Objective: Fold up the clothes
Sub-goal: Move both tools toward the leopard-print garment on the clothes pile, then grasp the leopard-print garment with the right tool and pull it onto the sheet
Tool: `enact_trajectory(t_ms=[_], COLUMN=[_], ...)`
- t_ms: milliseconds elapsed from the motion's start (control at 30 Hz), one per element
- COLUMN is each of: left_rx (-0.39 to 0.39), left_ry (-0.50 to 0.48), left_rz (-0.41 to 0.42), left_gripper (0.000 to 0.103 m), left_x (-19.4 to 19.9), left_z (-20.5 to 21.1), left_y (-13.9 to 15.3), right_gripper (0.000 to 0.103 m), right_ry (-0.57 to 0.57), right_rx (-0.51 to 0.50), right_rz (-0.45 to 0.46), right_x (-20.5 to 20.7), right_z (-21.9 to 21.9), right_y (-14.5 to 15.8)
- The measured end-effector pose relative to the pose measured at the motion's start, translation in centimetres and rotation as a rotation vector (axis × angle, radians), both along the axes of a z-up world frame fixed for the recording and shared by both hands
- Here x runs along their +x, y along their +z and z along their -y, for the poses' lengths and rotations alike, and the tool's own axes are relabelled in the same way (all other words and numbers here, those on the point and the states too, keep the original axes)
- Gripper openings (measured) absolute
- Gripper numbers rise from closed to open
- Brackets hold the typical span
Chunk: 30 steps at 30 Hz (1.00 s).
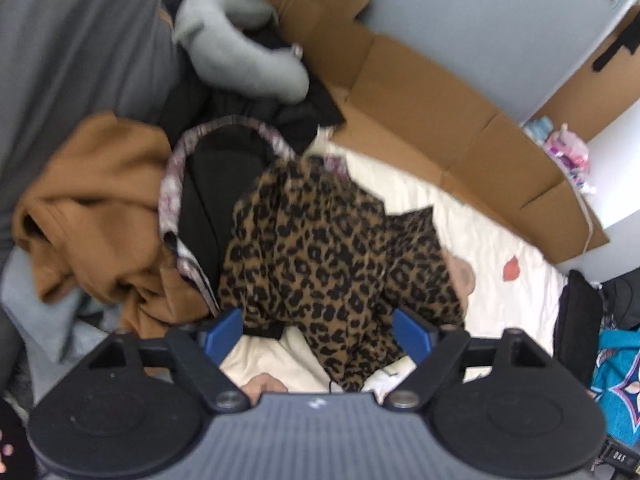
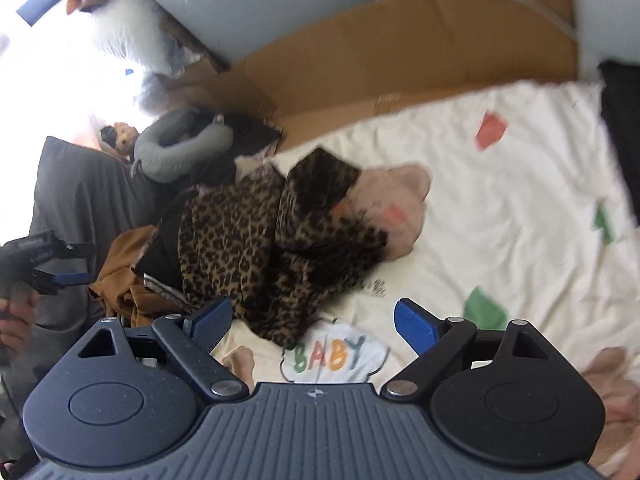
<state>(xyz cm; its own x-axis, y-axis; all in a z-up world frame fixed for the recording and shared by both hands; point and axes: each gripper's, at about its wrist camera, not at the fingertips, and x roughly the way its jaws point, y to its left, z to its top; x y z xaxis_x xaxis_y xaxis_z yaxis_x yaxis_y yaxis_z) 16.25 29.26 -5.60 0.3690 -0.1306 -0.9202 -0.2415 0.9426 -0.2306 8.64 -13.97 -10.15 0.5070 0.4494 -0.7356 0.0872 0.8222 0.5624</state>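
Observation:
A crumpled leopard-print garment (image 1: 328, 248) (image 2: 256, 248) lies on a cream blanket (image 1: 500, 248) (image 2: 500, 200). To its left lie a black garment with patterned trim (image 1: 216, 184) and a brown garment (image 1: 100, 208) (image 2: 120, 280). My left gripper (image 1: 318, 330) hangs open just above the leopard garment's near edge, and the cloth shows between its blue fingers (image 1: 224, 332) without being pinched. My right gripper (image 2: 314, 322) is open over the same garment's near hem, beside a "BABY" print (image 2: 332, 356). The left gripper (image 2: 80, 262) also shows at the left of the right wrist view, held by a hand.
A grey neck pillow (image 1: 240, 40) (image 2: 180, 148) rests on dark clothes behind the pile. Flattened cardboard (image 1: 440, 128) (image 2: 400, 60) stands along the wall. A large grey cushion (image 1: 80, 40) is at the left, and a teal bag (image 1: 616, 380) at the right edge.

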Motion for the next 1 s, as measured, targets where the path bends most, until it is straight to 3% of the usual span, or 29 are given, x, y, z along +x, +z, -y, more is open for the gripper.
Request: enact_trajectory(t_ms=[267, 400, 533, 667, 833, 1000], left_rx=[-0.035, -0.03, 0.016, 0.066, 0.095, 0.068], left_ry=[0.087, 0.136, 0.118, 0.115, 0.106, 0.136], left_rz=[-0.008, 0.008, -0.009, -0.027, -0.036, -0.037], left_gripper=[0.079, 0.078, 0.079, 0.079, 0.079, 0.079], left_x=[-1.8, -2.7, -2.2, -1.8, -1.0, 0.1], left_z=[-1.2, -2.0, -2.1, -1.9, -1.6, -1.5], left_y=[-6.5, -6.8, -5.9, -5.7, -6.5, -7.7], right_gripper=[0.091, 0.091, 0.085, 0.084, 0.083, 0.084], right_ry=[0.034, -0.004, -0.15, -0.154, -0.288, -0.314], right_rx=[0.171, 0.261, 0.411, 0.462, 0.658, 0.694], right_rz=[-0.073, -0.088, -0.13, -0.136, -0.144, -0.214], right_x=[1.1, 1.2, 1.7, 2.3, 2.2, 2.8], right_z=[-6.3, -8.1, -8.8, -10.3, -11.2, -12.5], right_y=[-10.3, -14.8, -19.6, -22.0, -24.7, -26.2])
